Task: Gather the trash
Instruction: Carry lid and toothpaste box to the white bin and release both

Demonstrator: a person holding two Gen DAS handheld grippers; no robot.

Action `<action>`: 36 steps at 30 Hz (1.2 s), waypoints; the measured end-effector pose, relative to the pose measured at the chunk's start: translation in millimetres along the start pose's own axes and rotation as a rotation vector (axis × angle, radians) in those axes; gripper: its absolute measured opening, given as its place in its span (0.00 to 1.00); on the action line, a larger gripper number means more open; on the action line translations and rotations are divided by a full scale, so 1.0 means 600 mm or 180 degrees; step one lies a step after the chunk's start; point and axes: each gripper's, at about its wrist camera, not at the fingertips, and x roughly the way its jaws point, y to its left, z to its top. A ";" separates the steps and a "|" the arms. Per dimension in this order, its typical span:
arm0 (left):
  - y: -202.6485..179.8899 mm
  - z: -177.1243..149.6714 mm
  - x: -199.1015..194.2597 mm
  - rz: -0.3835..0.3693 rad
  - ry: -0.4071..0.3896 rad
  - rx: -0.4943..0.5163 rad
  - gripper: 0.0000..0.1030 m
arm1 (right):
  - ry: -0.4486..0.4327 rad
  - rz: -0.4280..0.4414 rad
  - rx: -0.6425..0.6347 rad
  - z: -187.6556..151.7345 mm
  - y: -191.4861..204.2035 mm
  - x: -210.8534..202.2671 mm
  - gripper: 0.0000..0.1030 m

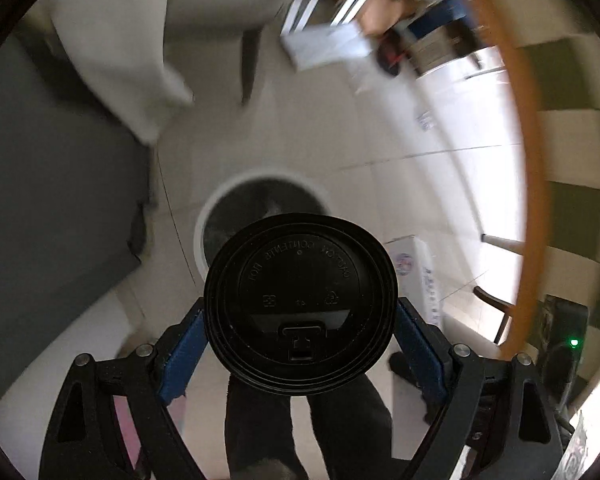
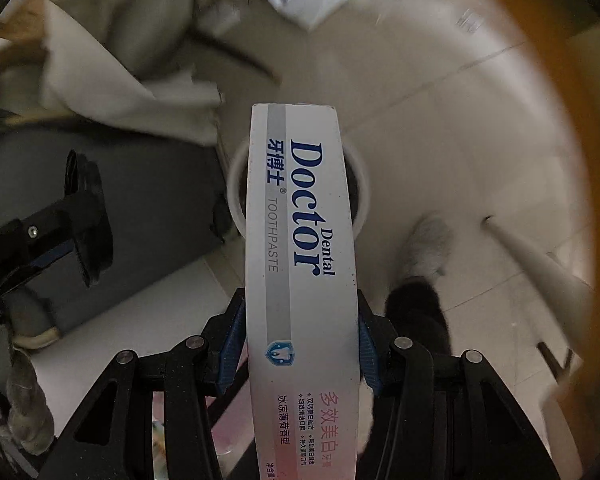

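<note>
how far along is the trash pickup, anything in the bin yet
Both pickups look done: the left gripper is shut on a black cup lid, and the right gripper is shut on a Doctor Dental toothpaste box. Both hang above the white-rimmed trash bin on the floor. Left: releasing both into it. Its contents are too blurred to tell.

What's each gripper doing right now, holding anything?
Left gripper: shut on the black plastic cup lid.
Right gripper: shut on the white Doctor Dental toothpaste box.
</note>
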 end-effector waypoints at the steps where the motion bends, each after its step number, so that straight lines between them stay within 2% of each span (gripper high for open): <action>1: 0.017 0.009 0.034 -0.0027 0.0062 -0.0050 0.86 | 0.0108 0.0011 -0.0006 0.017 -0.004 0.059 0.50; 4: 0.063 0.032 0.133 -0.0044 0.0204 -0.0143 0.89 | 0.0295 -0.0038 -0.0070 0.051 -0.012 0.173 0.50; 7: 0.099 0.043 0.193 0.0019 0.0239 -0.0211 0.93 | 0.0470 -0.0025 -0.0083 0.077 -0.021 0.276 0.51; 9: 0.119 0.039 0.211 0.0108 0.0213 -0.0265 0.95 | 0.0498 -0.0073 -0.0114 0.093 -0.027 0.306 0.63; 10: 0.130 0.037 0.215 0.0162 0.0175 -0.0287 0.95 | 0.0472 -0.0132 -0.0113 0.098 -0.030 0.318 0.82; 11: 0.133 0.034 0.214 0.0215 0.0150 -0.0296 0.95 | 0.0434 -0.0176 -0.0109 0.106 -0.037 0.322 0.92; 12: 0.135 0.030 0.213 0.0262 0.0122 -0.0317 0.95 | 0.0392 -0.0238 -0.0106 0.121 -0.047 0.325 0.94; 14: 0.139 0.019 0.201 0.0392 0.0005 -0.0330 0.95 | 0.0266 -0.0459 -0.0124 0.123 -0.047 0.321 0.95; 18: 0.125 -0.003 0.159 0.0832 -0.0217 -0.0202 0.95 | -0.0050 -0.0989 -0.0297 0.117 -0.020 0.289 0.99; 21: 0.127 -0.019 0.137 0.0951 -0.0281 -0.0171 0.95 | -0.0188 -0.1191 -0.0364 0.114 -0.009 0.264 0.99; 29: 0.106 -0.063 0.050 0.0943 -0.0354 -0.0190 0.95 | -0.0376 -0.1309 -0.0454 0.076 0.034 0.160 0.99; 36: 0.078 -0.112 -0.085 0.0857 -0.0466 -0.0179 0.95 | -0.0520 -0.1279 -0.0546 0.011 0.085 0.017 0.99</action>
